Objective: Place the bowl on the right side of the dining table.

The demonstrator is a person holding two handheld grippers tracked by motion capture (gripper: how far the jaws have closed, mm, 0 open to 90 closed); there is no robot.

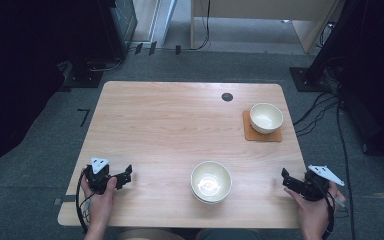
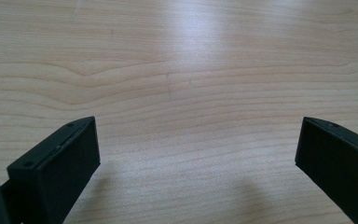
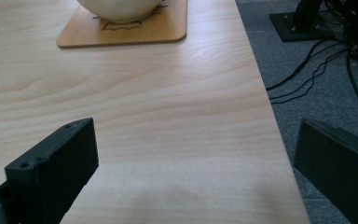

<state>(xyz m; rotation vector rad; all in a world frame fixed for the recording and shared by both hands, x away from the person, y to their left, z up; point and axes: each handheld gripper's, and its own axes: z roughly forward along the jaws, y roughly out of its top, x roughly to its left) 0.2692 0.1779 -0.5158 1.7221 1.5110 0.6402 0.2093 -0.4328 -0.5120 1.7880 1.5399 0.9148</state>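
A cream bowl (image 1: pixel 211 181) sits near the front middle of the wooden table (image 1: pixel 170 130); it looks like a stack of two. Another cream bowl (image 1: pixel 266 117) rests on a brown wooden coaster (image 1: pixel 253 133) at the right back; its underside (image 3: pixel 119 9) and the coaster (image 3: pixel 121 30) appear at the top of the right gripper view. My left gripper (image 1: pixel 128 175) is held at the front left corner, open, with bare table between its jaws (image 2: pixel 198 149). My right gripper (image 1: pixel 285 178) is held at the front right edge, open and holding nothing (image 3: pixel 196 154).
A dark round cable hole (image 1: pixel 227 97) lies near the table's back edge. Grey carpet surrounds the table, with black cables (image 1: pixel 325 107) and a stand base (image 1: pixel 307 79) at the right. The table's right edge (image 3: pixel 265 107) runs between my right jaws.
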